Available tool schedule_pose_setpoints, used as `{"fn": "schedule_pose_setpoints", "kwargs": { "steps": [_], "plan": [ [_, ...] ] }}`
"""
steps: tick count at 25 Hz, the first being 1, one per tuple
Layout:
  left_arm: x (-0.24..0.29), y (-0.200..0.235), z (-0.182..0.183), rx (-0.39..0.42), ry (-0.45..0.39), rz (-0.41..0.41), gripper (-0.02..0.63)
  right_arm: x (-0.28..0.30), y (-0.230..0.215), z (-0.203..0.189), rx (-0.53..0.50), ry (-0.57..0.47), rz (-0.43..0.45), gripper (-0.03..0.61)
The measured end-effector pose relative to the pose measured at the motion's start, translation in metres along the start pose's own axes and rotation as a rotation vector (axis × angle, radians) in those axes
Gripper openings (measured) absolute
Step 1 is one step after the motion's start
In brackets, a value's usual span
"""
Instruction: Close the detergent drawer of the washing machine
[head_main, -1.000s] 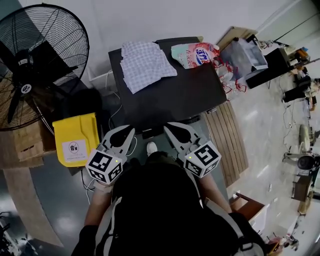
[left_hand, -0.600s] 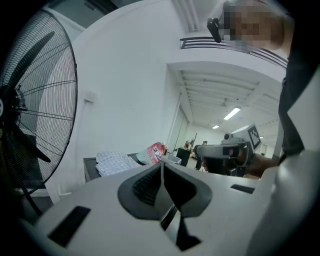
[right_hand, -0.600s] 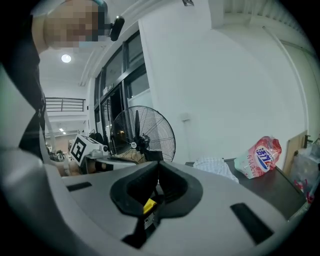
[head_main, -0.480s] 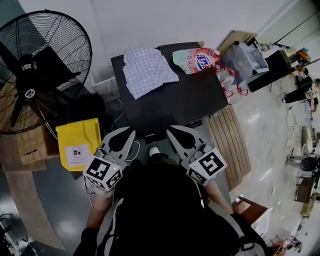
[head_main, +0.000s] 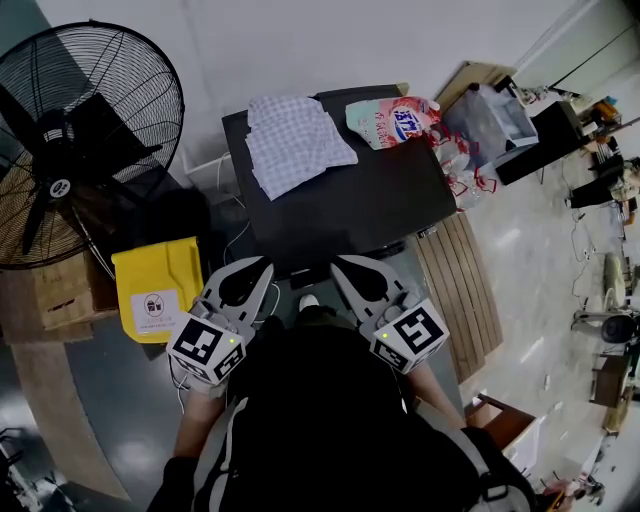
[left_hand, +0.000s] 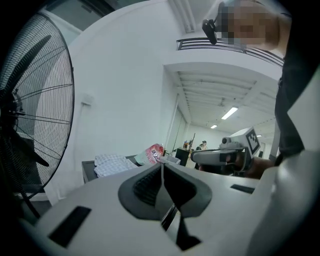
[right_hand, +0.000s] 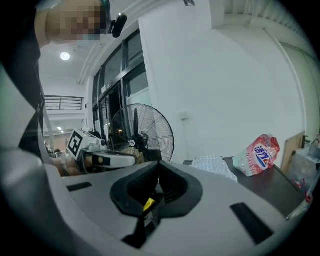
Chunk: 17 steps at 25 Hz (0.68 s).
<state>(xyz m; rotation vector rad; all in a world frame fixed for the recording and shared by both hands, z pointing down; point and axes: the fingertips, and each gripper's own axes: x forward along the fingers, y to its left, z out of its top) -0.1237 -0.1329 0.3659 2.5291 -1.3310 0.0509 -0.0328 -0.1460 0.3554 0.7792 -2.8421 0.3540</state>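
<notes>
White wall and pale glossy floor (head_main: 530, 260) frame what I see from the head view, with a large black round pedestal fan (head_main: 80, 130) standing at the left and a yellow plastic bin (head_main: 155, 280) on the floor below it. Ahead of me sits the black, box-shaped washing machine (head_main: 370, 200), seen from above. A blue-and-white checked cloth (head_main: 295, 140) lies crumpled on the left of its flat top, and a pink-and-white soft detergent bag (head_main: 395, 115) rests at the far right corner, apart from the cloth. To the machine's right a slatted wooden pallet (head_main: 460, 290) lies on the floor.

My left gripper (head_main: 262, 264) and right gripper (head_main: 338, 262) hang side by side just short of the machine's near edge, both pointing roughly level toward it and touching nothing. Each gripper view shows its jaws pressed together with nothing between them.

A small dark block (head_main: 308, 272) juts from the near edge between the two grippers. I cannot tell whether that is the detergent drawer, since the machine's front face is hidden under its top from here.
</notes>
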Motion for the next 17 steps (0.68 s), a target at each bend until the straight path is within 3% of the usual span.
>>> {"fn": "schedule_pose_setpoints", "kwargs": {
  "steps": [17],
  "plan": [
    [-0.001,0.005,-0.013,-0.024,0.006,0.011,0.009,0.004,-0.007,-0.013,0.011,0.034,0.010,0.015]
  ]
}}
